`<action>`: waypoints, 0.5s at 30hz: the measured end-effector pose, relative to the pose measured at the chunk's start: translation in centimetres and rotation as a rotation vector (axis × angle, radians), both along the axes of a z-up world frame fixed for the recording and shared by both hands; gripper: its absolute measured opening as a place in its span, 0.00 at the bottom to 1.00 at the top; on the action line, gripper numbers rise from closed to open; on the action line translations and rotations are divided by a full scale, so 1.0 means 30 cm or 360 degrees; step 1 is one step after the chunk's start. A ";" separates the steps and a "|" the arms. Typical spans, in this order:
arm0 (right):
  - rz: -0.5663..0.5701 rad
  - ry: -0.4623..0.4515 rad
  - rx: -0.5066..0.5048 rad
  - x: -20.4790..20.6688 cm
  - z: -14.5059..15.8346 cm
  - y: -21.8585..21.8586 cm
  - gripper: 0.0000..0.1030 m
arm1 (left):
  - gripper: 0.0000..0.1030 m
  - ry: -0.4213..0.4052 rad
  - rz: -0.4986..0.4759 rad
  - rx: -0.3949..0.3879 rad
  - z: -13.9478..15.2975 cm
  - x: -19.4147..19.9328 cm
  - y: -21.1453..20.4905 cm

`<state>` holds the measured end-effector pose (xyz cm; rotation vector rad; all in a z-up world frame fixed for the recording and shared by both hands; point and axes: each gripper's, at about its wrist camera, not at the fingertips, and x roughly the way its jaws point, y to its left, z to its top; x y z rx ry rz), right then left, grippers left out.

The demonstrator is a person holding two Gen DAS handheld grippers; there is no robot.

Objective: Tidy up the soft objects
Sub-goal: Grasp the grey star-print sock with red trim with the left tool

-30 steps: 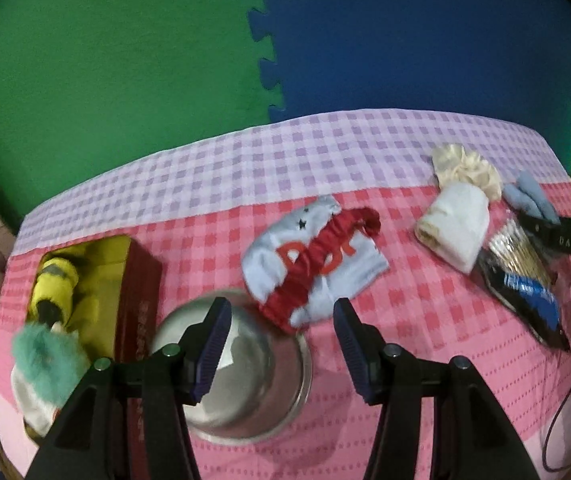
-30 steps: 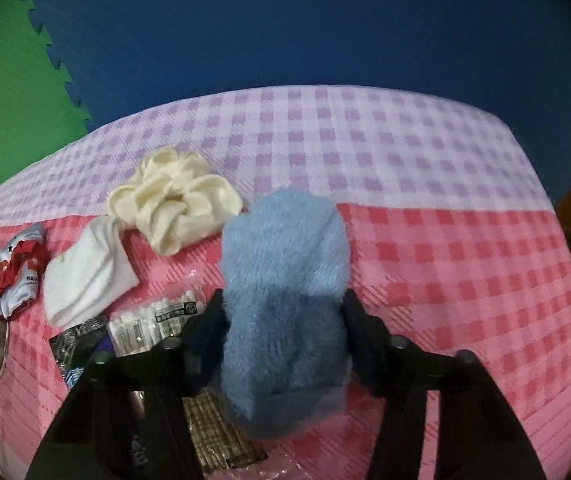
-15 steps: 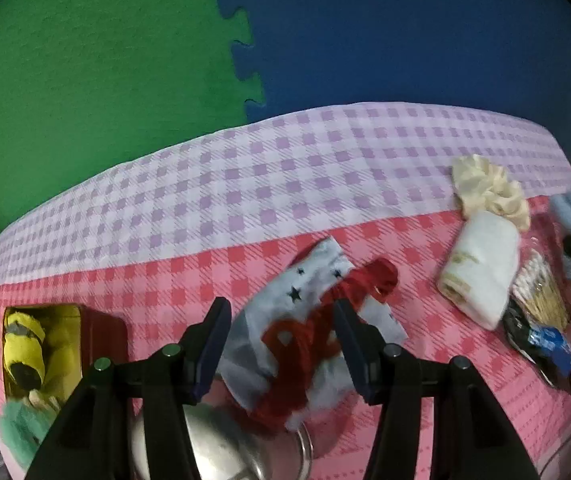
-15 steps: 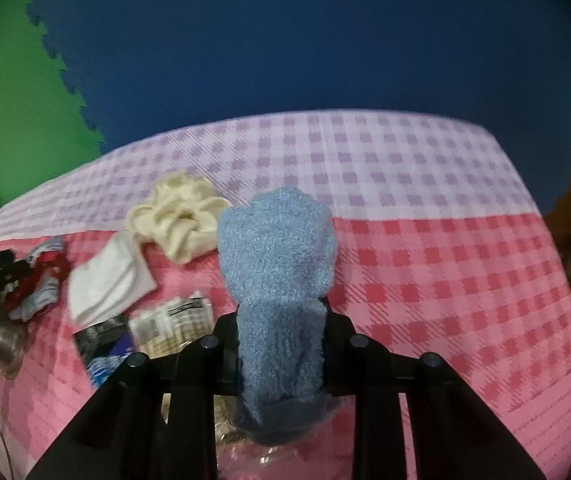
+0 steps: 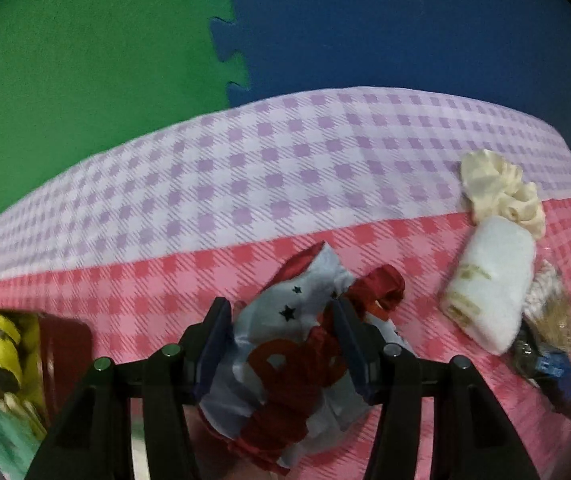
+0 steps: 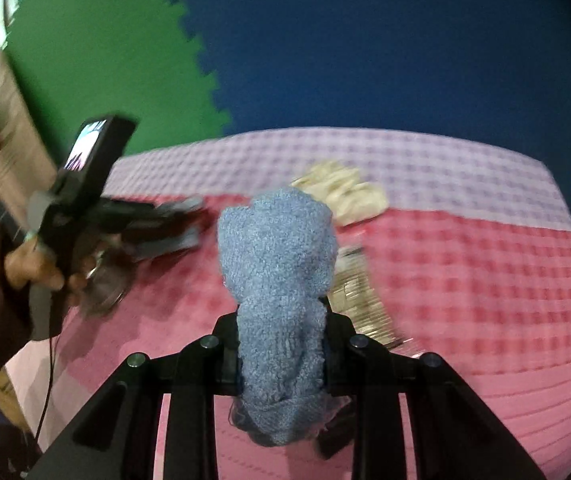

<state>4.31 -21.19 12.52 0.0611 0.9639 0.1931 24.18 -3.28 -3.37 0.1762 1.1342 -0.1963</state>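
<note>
My right gripper (image 6: pixel 281 344) is shut on a fuzzy blue sock (image 6: pixel 277 264) and holds it above the pink checked cloth. My left gripper (image 5: pixel 281 340) is open, its fingers on either side of a white and red printed cloth (image 5: pixel 297 364) that lies between them. A cream scrunchie (image 5: pixel 501 196) and a rolled white towel (image 5: pixel 489 288) lie to the right; the scrunchie also shows in the right wrist view (image 6: pixel 341 196). A red box (image 5: pixel 33 356) at the left holds a yellow and black soft toy (image 5: pixel 1 344) and a teal fluffy thing (image 5: pixel 1 436).
A clear packet of cotton swabs (image 5: pixel 549 312) and a dark blue packet (image 5: pixel 549 372) lie right of the towel. In the right wrist view the person's hand with the left gripper's body (image 6: pixel 81 208) is at the left. Green and blue foam mats (image 5: pixel 221 40) stand behind the table.
My left gripper has moved forward and down until the printed cloth sits between its fingers. My right gripper has lifted the blue sock and swung left; the view is blurred.
</note>
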 end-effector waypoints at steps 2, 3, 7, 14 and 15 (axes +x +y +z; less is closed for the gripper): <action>0.0061 0.0013 -0.0003 -0.008 -0.018 0.044 0.24 | 0.53 0.0027 -0.0013 -0.0044 -0.007 -0.026 -0.019; 0.0090 0.0022 -0.0004 -0.013 -0.029 0.067 0.24 | 0.54 0.0026 -0.0012 -0.0046 -0.011 -0.041 -0.031; 0.0161 0.0088 0.0016 -0.030 -0.079 0.113 0.24 | 0.54 0.0019 -0.0025 -0.0051 -0.020 -0.084 -0.057; 0.0162 0.0196 -0.0096 -0.047 -0.181 0.132 0.24 | 0.54 -0.0012 -0.0022 -0.0080 -0.023 -0.167 -0.077; 0.0140 0.0196 -0.0120 -0.045 -0.186 0.126 0.24 | 0.54 -0.0014 -0.0031 -0.0080 -0.020 -0.179 -0.081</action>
